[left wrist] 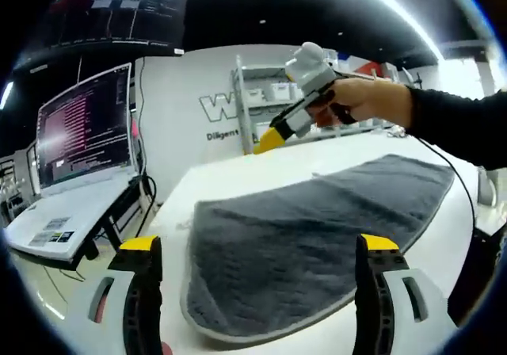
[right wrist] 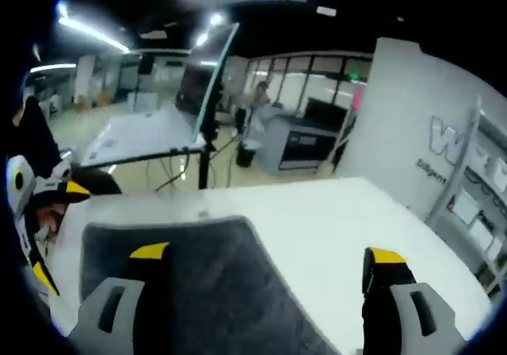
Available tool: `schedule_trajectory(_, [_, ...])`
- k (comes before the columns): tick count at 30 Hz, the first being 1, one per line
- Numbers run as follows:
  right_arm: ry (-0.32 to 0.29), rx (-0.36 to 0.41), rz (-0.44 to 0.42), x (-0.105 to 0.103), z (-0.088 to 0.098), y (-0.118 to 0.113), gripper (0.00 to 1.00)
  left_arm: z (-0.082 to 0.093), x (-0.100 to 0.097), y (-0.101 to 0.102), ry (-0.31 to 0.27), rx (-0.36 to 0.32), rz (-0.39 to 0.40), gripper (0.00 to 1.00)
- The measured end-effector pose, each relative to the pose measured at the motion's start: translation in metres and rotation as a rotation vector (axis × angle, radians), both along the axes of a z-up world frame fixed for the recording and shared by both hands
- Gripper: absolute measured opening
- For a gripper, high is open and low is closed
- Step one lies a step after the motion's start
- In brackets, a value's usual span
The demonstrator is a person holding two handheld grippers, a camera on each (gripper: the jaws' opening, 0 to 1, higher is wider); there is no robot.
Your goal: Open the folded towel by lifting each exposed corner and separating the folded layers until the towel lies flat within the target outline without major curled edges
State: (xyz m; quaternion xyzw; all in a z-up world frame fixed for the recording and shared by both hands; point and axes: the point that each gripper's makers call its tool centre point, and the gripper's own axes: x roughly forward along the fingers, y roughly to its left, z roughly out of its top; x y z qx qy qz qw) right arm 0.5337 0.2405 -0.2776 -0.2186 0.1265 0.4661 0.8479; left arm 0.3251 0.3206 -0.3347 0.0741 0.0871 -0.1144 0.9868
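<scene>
1. A grey towel (left wrist: 309, 236) of thick, napped cloth with a pale stitched hem lies spread on the smooth white tabletop (left wrist: 238, 177), its near end rounded and close to the tabletop's near edge.
2. The left gripper (left wrist: 257, 272) hangs above that near end, its yellow-tipped jaws wide apart with nothing between them.
3. The right gripper (right wrist: 265, 260), held in a hand (left wrist: 372, 101), hovers over the towel's far end, jaws parted and empty.
4. An open laptop (left wrist: 75, 145) sits on a stand beside the tabletop.
</scene>
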Motion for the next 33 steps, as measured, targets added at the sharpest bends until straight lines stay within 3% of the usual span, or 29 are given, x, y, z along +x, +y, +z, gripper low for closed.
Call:
schedule_trajectory(13, [-0.024, 0.084, -0.114, -0.008, 0.021, -0.116, 0.99, 0.007, 0.016, -0.021, 0.025, -0.009, -0.049, 1.0])
schedule_trajectory(20, [-0.041, 0.093, -0.144, -0.015, 0.018, -0.16, 0.99, 0.015, 0.021, -0.032, 0.025, -0.02, -0.074, 1.0])
schedule_trajectory(25, [-0.063, 0.093, -0.192, -0.012, 0.021, -0.195, 0.99, 0.011, 0.024, -0.033, 0.055, 0.008, -0.077, 1.0])
schedule_trajectory(33, [-0.102, 0.154, -0.264, -0.03, 0.029, -0.25, 0.99, 0.021, 0.023, -0.041, 0.045, -0.027, -0.096, 1.0])
